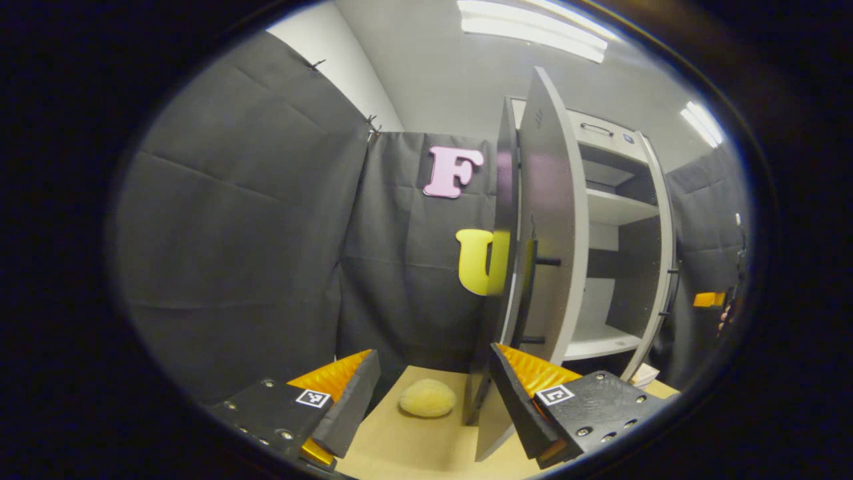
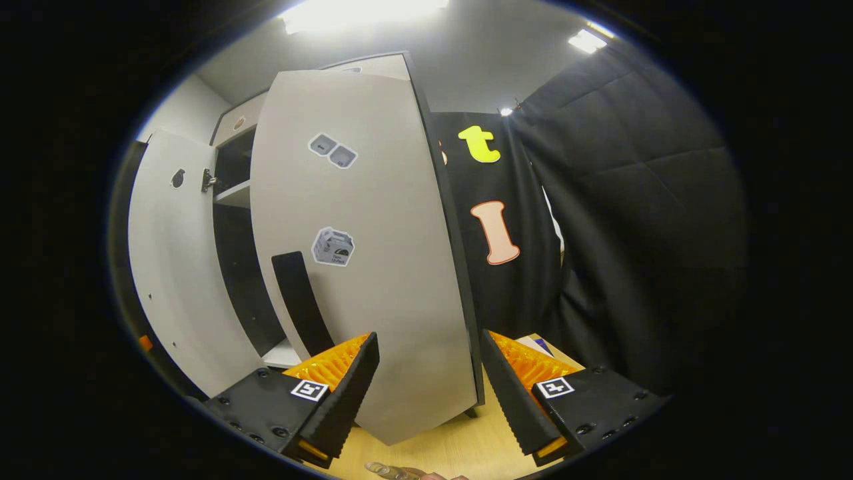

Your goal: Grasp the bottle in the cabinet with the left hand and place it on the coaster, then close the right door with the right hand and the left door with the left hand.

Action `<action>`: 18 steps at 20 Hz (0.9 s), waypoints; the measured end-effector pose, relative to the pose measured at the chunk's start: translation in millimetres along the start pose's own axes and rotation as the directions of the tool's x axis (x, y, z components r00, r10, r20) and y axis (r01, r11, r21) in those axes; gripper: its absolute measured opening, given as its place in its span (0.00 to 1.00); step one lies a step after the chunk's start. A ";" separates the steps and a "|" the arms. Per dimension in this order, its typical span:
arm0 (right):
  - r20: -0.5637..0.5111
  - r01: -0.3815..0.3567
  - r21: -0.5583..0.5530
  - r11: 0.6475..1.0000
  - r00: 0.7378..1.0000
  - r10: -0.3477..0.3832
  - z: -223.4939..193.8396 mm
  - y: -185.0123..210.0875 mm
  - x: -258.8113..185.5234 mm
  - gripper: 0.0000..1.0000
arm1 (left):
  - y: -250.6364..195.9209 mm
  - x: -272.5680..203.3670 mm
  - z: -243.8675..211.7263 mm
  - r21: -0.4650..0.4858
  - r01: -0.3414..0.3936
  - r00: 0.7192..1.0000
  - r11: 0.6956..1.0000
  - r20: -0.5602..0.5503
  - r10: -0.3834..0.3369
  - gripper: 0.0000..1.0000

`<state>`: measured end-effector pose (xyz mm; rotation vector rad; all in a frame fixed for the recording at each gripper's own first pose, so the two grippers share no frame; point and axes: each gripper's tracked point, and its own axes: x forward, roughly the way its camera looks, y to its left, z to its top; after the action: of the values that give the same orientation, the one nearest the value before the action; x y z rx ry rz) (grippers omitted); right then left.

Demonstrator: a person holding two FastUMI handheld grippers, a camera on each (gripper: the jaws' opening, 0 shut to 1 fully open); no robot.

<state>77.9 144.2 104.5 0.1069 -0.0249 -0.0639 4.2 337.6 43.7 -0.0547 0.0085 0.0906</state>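
The left tool (image 1: 433, 400) is spread wide with nothing between its fingers, over the bench (image 1: 413, 447) near a round yellow lump (image 1: 428, 398), beside the left door's (image 1: 550, 233) edge. The right tool (image 2: 430, 393) gapes empty too, straddling the right door's (image 2: 373, 267) lower edge. Both cabinet (image 1: 616, 207) doors stand open

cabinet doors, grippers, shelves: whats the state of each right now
left door: open, swung outward
right door: partly open, ajar
left gripper: open, holding nothing
right gripper: open, right door's edge between its fingers, not gripped
cabinet shelves: no bottle on the parts visible
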 end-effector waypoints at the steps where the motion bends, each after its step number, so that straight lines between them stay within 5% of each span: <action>1: -0.001 0.009 -0.011 1.000 1.000 -0.009 -1.7 -3.0 -2.4 0.97 | 5.3 6.6 4.8 -0.006 0.001 1.000 1.000 0.001 -0.001 1.00; 18: -0.099 0.084 0.024 0.996 0.992 -0.081 -62.1 -24.6 -33.9 0.98 | -51.9 112.1 41.4 0.076 0.216 0.976 0.974 -0.047 -0.213 0.95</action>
<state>44.3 128.5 39.4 0.1390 0.0767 -0.1408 120.8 298.4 86.6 0.0233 0.0446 -0.1268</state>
